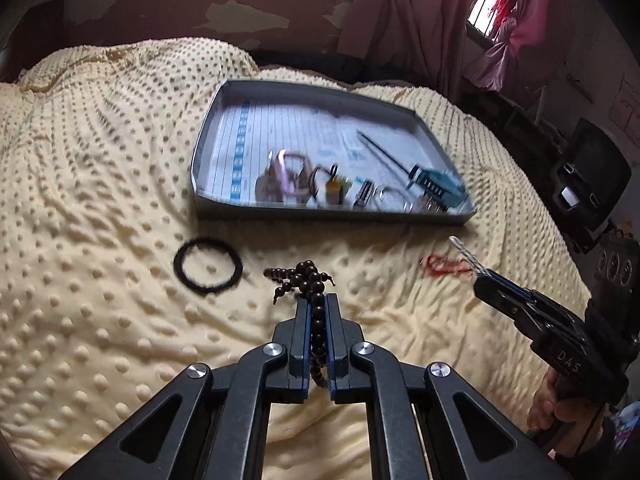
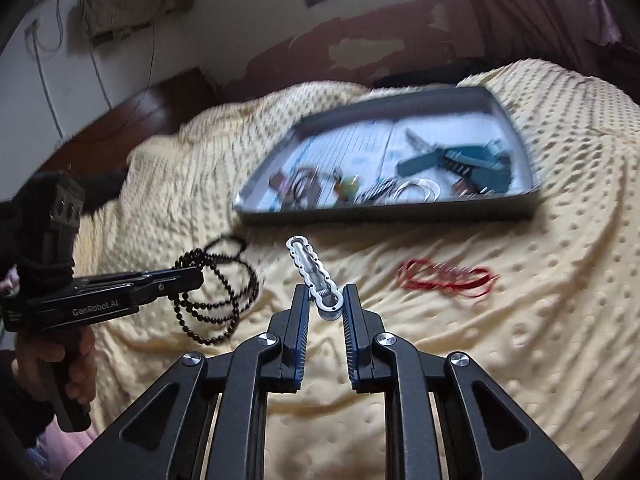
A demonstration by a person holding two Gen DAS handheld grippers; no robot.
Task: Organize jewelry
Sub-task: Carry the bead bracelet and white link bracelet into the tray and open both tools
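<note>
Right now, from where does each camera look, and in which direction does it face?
Left wrist: sits behind the left gripper, faces the grey tray across the yellow blanket; its fingers are shut on a dark bead necklace; the right gripper and hand enter from the right.
Right wrist: sits behind the right gripper, faces the same tray; its fingers clamp a silver clip; the left gripper enters from the left.
Shared: tray, blanket, necklace, red cord, both grippers.

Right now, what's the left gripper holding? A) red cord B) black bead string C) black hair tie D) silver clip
B: the left gripper is shut on the bead string, while the silver clip sits in the right gripper, and the red cord and hair tie lie on the blanket.
</note>
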